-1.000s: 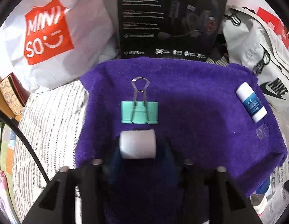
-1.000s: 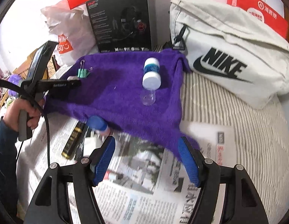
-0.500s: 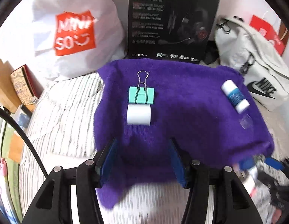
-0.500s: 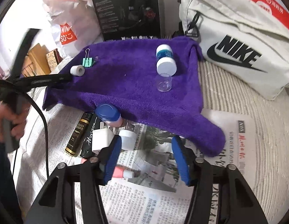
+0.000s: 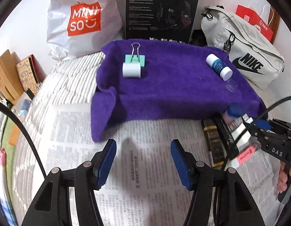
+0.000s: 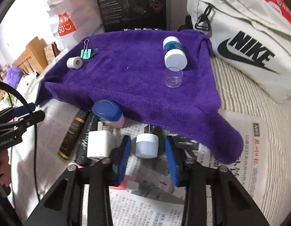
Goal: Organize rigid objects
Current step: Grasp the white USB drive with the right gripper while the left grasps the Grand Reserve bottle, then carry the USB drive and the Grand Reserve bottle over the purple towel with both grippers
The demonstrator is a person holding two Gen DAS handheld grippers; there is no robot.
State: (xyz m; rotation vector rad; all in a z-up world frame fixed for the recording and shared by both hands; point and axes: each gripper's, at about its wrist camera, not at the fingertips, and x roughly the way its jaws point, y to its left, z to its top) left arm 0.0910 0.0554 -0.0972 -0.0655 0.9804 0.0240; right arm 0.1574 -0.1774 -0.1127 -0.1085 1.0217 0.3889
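Purple towel (image 6: 137, 82) holds four sorted items; several wait on newspaper (image 6: 239, 169). Right hand-held gripper (image 6: 147, 150) closing around small jar (image 6: 147, 146), not yet gripping; left hand-held gripper (image 5: 143, 160) opening, empty.

Left gripper (image 5: 143, 162): black plastic frame with triangular cutouts, silver screw heads at the pivots, blue ribbed pads on both fingers (image 5: 107, 162). Black cable loops past its left side. Right gripper (image 6: 147, 160): same build, black frame, silver screws, blue ribbed fingers (image 6: 124, 158). From the left wrist view its side carries white "DAS" lettering, a black cable and a blue patch near the tip.
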